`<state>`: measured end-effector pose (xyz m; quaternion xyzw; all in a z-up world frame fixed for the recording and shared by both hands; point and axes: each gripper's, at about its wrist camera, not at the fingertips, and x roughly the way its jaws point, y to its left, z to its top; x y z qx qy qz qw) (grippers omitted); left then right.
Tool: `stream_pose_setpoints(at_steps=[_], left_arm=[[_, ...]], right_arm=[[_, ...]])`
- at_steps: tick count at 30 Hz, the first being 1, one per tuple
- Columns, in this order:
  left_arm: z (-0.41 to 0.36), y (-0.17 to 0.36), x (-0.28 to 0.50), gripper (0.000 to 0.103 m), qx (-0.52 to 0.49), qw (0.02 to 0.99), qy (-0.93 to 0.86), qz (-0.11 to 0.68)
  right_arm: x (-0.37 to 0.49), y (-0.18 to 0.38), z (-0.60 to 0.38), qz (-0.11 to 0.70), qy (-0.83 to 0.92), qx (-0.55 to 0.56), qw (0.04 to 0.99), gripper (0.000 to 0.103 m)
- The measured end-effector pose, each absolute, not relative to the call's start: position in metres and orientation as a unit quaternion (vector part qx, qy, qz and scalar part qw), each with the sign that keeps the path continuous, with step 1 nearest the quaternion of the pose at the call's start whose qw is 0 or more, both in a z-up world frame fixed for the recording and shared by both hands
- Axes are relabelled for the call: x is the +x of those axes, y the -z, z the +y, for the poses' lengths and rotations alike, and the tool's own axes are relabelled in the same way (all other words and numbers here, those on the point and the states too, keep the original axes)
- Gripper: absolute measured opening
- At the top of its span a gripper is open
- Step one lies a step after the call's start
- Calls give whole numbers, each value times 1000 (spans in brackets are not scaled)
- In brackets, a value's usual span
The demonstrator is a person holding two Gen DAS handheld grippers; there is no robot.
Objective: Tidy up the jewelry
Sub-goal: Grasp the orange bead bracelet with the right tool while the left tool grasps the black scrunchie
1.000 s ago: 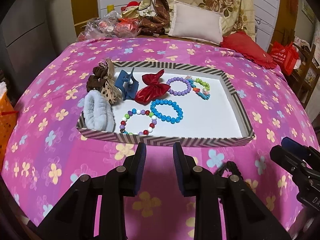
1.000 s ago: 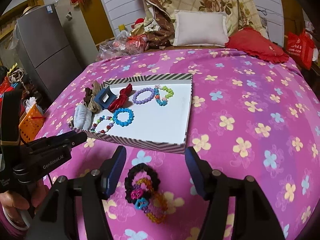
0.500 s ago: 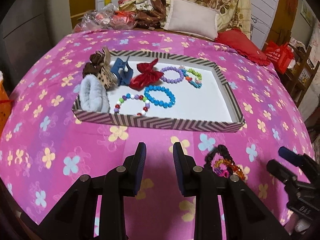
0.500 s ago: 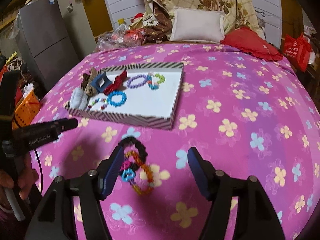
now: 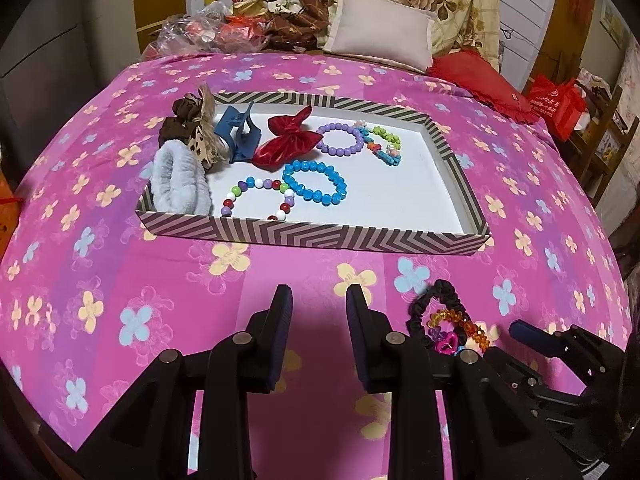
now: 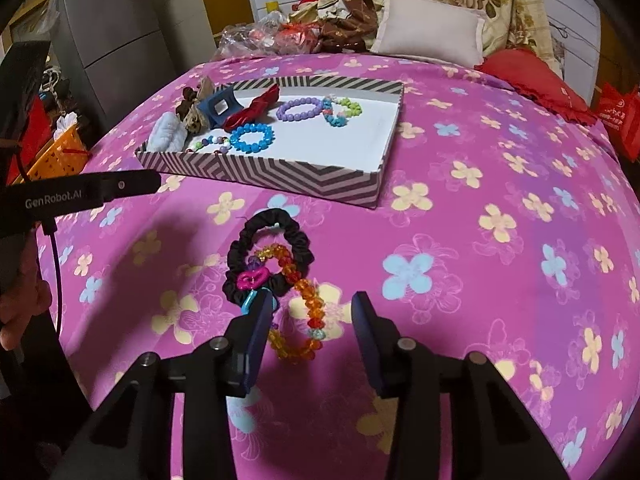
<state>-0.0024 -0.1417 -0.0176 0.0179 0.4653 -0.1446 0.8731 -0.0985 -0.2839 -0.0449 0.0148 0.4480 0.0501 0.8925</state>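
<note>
Pile left outside tray: black ruffled fabric scrunchie (image 6: 267, 258), orange-amber faceted bead bracelet (image 6: 302, 304), pink heart charm (image 6: 252, 279), all overlapping on pink flowered bedspread (image 6: 500, 240), near striped shallow cardboard tray (image 6: 280, 180).

Right hand-held gripper (image 6: 310, 338) over bracelet, fingers wide apart, empty. Left hand-held gripper (image 5: 319, 330) apart, empty, over bare bedspread.

Handling, judged: all light. Scrunchie soft, compressible. Beads hard, slippery, on stretchy loop. Pinch bracelet's free lower arc; tangle may drag scrunchie along.

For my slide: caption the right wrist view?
Open right tool above orange bracelet and black scrunchie near tray.
</note>
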Motion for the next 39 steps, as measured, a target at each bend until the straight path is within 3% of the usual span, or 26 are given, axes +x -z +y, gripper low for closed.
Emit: stream_pose_setpoints(at_steps=[10,16,19,26,28,39], left_arm=[[-144,20,-1,32,24,869,149,472],[-145,21,0,32,23,868,149,474],[-146,22,1,32,23,866,150,476],[-155,28,5,32,9,854,182,487],[-159,31,6,37,-3,845,200,495],[-197,51,3,43,11,811,264,522]], right_arm=[[-89,55,-278,456,-53,-15,888,41],[-85,63,-279,452,-54,-24,890,24],[-85,63,-281,449,-57,-18,891,9],[-103,41,-287,418,-71,4,906,9],[-108,35,-292,416,-70,8,907,9],[-117,38,-321,425,-52,39,903,9]])
